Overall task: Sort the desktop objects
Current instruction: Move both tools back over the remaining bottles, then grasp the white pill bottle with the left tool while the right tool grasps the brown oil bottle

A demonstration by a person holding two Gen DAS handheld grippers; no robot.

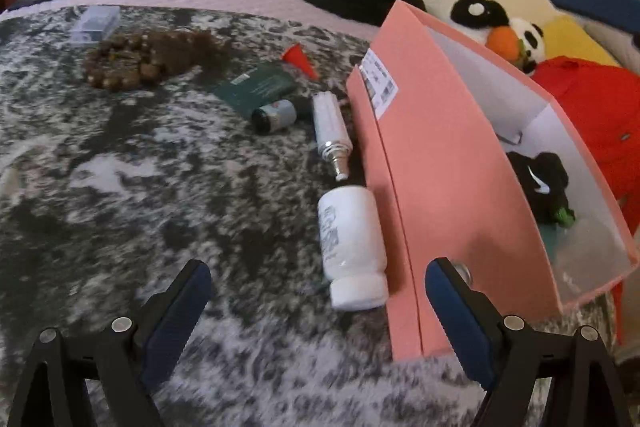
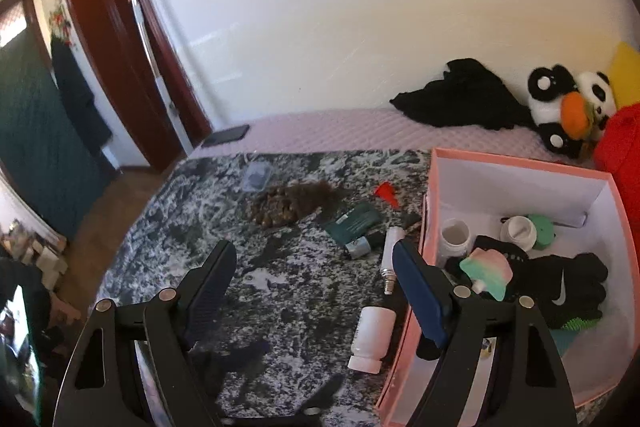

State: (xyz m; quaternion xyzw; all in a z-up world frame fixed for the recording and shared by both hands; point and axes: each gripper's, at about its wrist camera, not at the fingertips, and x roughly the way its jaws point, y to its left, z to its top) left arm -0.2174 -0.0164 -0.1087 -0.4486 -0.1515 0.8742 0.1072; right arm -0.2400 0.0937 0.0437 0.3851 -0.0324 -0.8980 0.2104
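A white pill bottle (image 1: 352,247) lies on the black-and-white fuzzy blanket (image 1: 160,187) beside a pink box (image 1: 432,163). It also shows in the right wrist view (image 2: 372,339). My left gripper (image 1: 318,307) is open and empty, low over the blanket just before the bottle. My right gripper (image 2: 312,291) is open and empty, higher up, near the box's (image 2: 404,339) left wall. Further on lie a light bulb (image 1: 330,131), a small dark bottle (image 1: 276,115), a green packet (image 1: 256,87), a red cone (image 1: 300,61), wooden beads (image 1: 124,61) and a clear case (image 1: 96,23).
The box holds black gloves (image 2: 568,287), white jars (image 2: 456,235) and a pastel toy (image 2: 488,271). Panda plush toys (image 2: 560,107), a black cloth (image 2: 464,99) and a red garment (image 1: 592,115) lie behind the box. A phone (image 2: 226,135) lies at the far edge. The floor drops off on the left.
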